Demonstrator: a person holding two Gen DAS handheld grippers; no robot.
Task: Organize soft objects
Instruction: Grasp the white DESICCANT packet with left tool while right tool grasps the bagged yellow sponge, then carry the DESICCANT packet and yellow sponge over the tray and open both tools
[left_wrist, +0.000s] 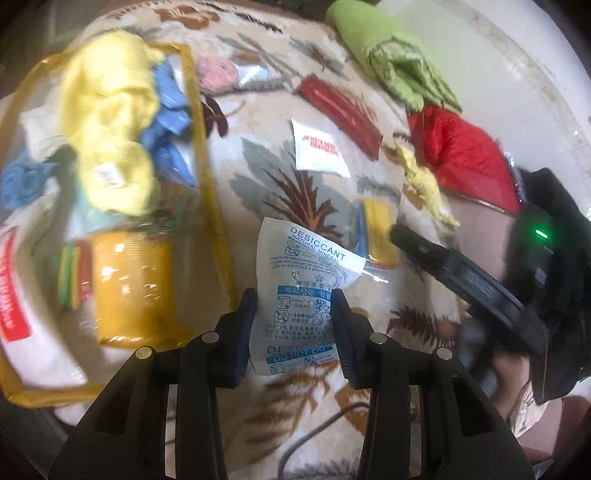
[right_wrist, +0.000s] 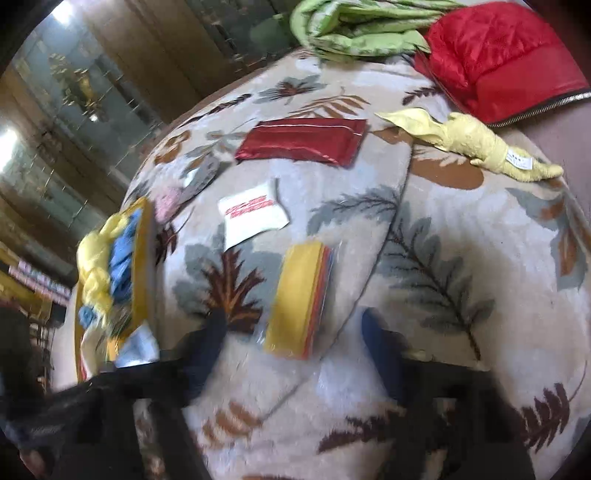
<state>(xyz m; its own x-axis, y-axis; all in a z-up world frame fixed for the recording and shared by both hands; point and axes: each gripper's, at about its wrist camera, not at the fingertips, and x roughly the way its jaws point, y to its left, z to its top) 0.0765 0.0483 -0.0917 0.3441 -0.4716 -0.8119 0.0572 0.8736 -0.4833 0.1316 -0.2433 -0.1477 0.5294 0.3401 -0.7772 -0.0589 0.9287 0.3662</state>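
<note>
My left gripper (left_wrist: 295, 317) is shut on a white desiccant packet with blue print (left_wrist: 299, 273), which sticks up between its pads. To its left lies a clear bag with yellow trim (left_wrist: 211, 166) holding yellow yarn (left_wrist: 110, 118), blue cloths (left_wrist: 170, 122), a yellow block and a white packet. In the right wrist view my right gripper (right_wrist: 293, 325) stands open over the floral blanket (right_wrist: 443, 258). A stack of coloured sheets with a yellow top (right_wrist: 299, 291) lies between its spread fingers, and the pads do not press it. One of the right gripper's fingers (left_wrist: 424, 251) shows in the left wrist view.
On the blanket lie a white packet with red print (right_wrist: 251, 214), a red pouch (right_wrist: 303, 140), a twisted yellow cloth (right_wrist: 472, 144) and a pink item (right_wrist: 166, 199). A red quilted fabric (right_wrist: 498, 55) and a green folded cloth (right_wrist: 351, 26) sit at the far edge.
</note>
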